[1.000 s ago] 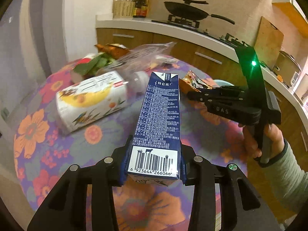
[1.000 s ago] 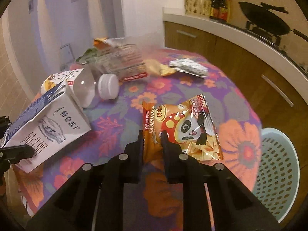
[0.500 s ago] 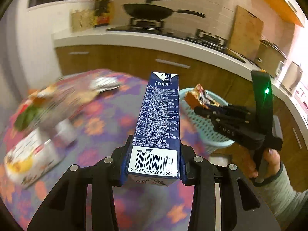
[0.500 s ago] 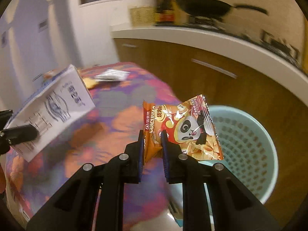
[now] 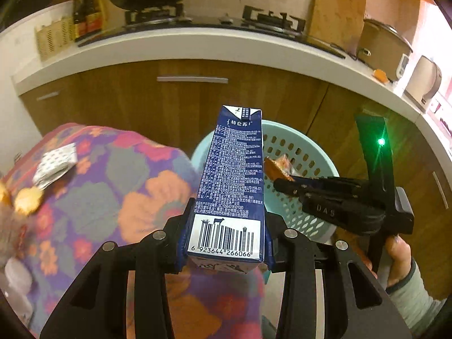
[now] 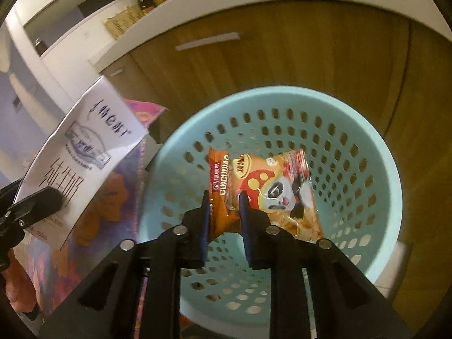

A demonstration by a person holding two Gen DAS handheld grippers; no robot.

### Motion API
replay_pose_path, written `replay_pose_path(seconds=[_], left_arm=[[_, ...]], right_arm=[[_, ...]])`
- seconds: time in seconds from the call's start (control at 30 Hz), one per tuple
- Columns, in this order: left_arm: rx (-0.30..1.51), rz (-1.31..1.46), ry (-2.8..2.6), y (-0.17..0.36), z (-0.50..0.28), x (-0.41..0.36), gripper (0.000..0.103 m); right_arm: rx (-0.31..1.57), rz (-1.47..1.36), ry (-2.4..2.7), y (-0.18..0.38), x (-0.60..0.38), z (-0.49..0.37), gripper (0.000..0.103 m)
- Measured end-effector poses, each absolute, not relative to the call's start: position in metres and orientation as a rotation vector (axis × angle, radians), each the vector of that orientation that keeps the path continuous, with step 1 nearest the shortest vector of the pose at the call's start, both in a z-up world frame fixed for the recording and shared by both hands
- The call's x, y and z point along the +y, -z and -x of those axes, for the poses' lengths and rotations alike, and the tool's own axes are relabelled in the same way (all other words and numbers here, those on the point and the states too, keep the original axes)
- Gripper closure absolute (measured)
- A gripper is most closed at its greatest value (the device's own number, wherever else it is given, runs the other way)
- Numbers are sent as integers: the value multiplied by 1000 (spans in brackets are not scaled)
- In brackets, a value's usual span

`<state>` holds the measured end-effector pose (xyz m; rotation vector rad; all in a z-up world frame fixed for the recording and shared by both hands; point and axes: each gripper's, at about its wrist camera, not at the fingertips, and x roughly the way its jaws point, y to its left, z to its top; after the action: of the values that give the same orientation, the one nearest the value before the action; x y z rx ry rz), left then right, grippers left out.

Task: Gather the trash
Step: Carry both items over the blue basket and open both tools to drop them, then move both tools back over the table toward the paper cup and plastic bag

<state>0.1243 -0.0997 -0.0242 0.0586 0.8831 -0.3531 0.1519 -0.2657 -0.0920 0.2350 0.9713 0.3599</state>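
My left gripper (image 5: pixel 226 221) is shut on a tall dark-blue milk carton (image 5: pixel 233 169), held upright over the table's edge beside a pale teal perforated basket (image 5: pixel 285 131). In the right wrist view the carton (image 6: pixel 84 152) shows its white face at the left. My right gripper (image 6: pixel 226 209) hangs over the basket's mouth (image 6: pixel 391 175) with an orange snack bag (image 6: pixel 268 180) between its jaws. The jaws are opening, and the bag's corner still sits between the pads. The left wrist view shows the right gripper (image 5: pixel 278 182) side-on with the bag (image 5: pixel 272 166) at its tip.
The round table with a flowered cloth (image 5: pixel 113 175) lies left of the basket, with a silver blister pack (image 5: pixel 56 161) and blurred litter on it. Wooden cabinets (image 5: pixel 192 96) and a white counter stand close behind the basket. A hand (image 5: pixel 395 257) holds the right gripper.
Both grippers have swung right, off the table toward the basket. The right one now hangs over the basket's mouth with the snack bag, its jaws slightly wider. The carton stays gripped.
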Motion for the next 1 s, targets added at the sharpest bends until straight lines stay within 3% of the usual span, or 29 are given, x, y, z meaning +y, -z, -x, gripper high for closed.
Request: replay_pose_path(seconds=[0.3,0.53,0.63,0.73,1.0], left_arm=[[988,-68,368,55,-166,-136,65],[1034,-94,383,75,-174,-158,65],[1026,-121,373,77,-173,-163,54],[996,-107,378,70,-168,-157,51],[964,-59,366,55,-144,-132,48]], right_arm=[[981,-312,-316,101,-304,-148,80],[960,-355,-272,98,-326,-138,60],[941,-355,-259,94,-330,-134,60],[932,-355,-263,88,-331,-131,60],[883,-312,-314,62,-312,-120,60]])
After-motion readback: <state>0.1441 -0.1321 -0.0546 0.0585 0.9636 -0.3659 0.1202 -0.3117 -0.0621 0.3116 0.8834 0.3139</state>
